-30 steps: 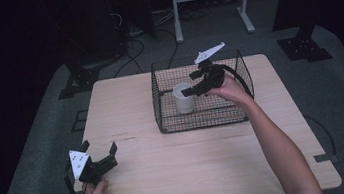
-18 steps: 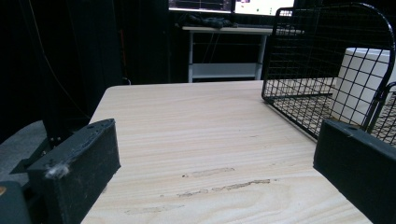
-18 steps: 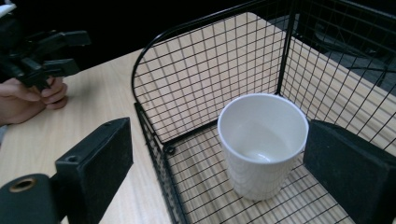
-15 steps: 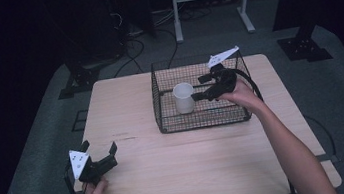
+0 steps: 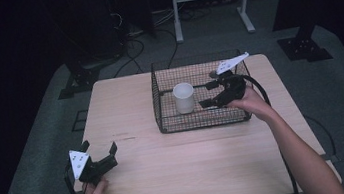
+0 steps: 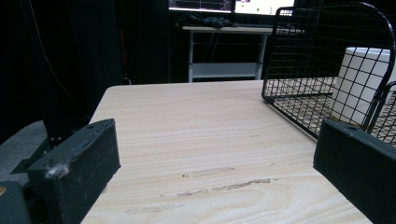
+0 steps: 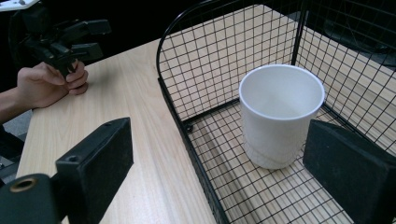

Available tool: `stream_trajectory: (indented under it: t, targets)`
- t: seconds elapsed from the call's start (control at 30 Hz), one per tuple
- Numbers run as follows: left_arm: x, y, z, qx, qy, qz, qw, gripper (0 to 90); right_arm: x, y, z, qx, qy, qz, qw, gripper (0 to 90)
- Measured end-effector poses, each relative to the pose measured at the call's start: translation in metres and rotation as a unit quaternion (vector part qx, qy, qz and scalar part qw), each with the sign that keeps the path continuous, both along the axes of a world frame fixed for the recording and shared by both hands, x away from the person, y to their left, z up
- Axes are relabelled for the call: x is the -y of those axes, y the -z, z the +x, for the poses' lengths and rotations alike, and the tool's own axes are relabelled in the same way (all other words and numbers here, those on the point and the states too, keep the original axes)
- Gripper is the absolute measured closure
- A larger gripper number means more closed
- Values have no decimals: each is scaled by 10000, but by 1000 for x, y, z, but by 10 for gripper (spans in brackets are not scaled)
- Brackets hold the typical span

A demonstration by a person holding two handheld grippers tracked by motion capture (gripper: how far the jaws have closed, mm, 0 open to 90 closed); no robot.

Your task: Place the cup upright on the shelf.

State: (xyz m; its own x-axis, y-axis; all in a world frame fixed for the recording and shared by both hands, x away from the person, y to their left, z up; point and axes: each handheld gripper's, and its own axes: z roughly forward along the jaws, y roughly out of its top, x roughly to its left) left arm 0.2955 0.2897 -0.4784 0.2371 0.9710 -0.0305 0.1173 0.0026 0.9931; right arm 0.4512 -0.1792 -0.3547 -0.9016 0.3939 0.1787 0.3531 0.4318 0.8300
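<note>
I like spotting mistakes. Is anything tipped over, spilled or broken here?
Nothing is tipped or spilled. The white cup stands upright and looks empty inside the wire basket. The one blemish is a few scuffed patches on the wooden table, near the left gripper.

The tabletop [image 6: 196,135] is pale wood with a fine lengthwise grain and a matt finish; a few scuffed, rough patches break its surface near the front. The basket [image 7: 196,84] is thin black wire mesh, smooth-coated with a faint sheen on its thicker rim. The cup [image 7: 280,116] looks like matt white paper or plastic, smooth-walled. The right gripper [image 5: 212,94] and left gripper [image 5: 110,158] have jaws of dull black, slightly grainy material. The floor [image 5: 339,80] looks like grey carpet.
</note>
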Motion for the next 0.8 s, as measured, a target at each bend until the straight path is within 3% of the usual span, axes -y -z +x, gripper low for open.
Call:
stream_trajectory:
  t: [0.6, 0.73, 0.8]
  targets:
    - [0, 0, 0, -9, -5, 25, 10000, 0, 21, 15, -23, -72, -38, 141, 9999, 76]
    - [0, 0, 0, -11, -4, 38, 10000, 0, 23, 22, -27, -199, -85, 116, 9997, 77]
    - [0, 0, 0, -11, -6, 35, 10000, 0, 26, 26, -34, -129, -169, 223, 9995, 126]
